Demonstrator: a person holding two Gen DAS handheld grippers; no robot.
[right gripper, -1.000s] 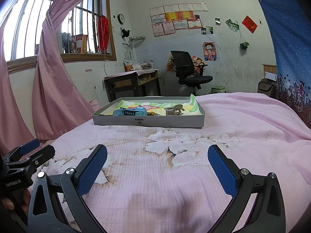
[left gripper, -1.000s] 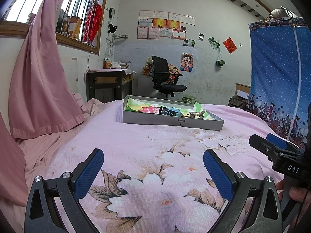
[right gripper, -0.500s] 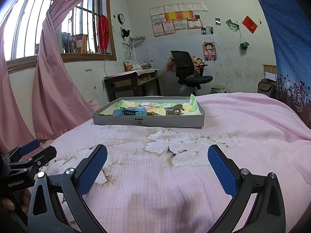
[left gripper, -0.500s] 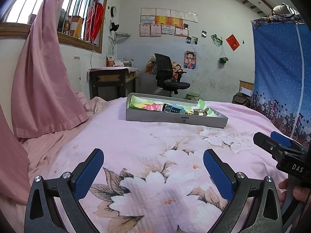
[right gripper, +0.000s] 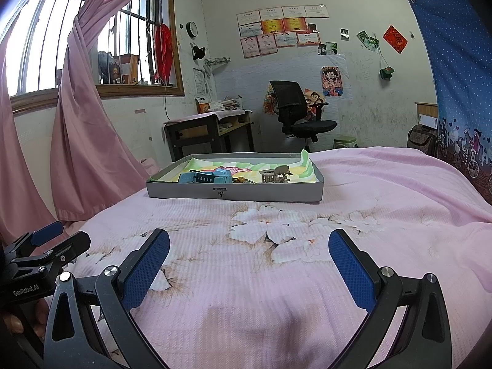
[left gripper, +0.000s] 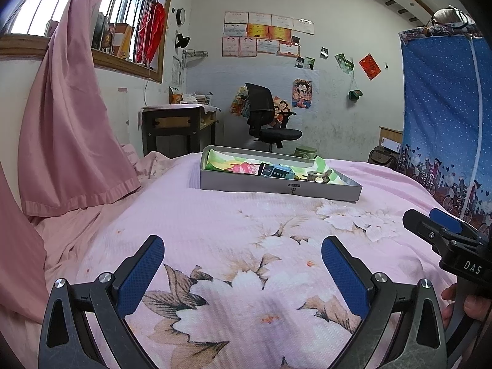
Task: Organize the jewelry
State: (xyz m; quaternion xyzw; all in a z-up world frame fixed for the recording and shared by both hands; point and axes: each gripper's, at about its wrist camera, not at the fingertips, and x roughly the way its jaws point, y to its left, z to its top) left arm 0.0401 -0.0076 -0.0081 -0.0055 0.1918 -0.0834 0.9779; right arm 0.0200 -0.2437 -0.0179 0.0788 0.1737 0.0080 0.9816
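You are in a home bedroom.
You see a bed (right gripper: 353,184) with pink flowered cover, pink curtains (right gripper: 83,141), a desk (right gripper: 209,126), an office chair (right gripper: 295,113) and certificates (right gripper: 276,30) on the wall.

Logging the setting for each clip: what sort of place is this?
Most likely a lived-in bedroom: a bed under a pink floral blanket, a desk and office chair by the far wall, certificates pinned above.

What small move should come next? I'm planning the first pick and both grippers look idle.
Probably carry the right gripper forward toward the gray tray. Both it and the left gripper hang open and empty over the floral bedspread, well short of the blue watch lying inside.
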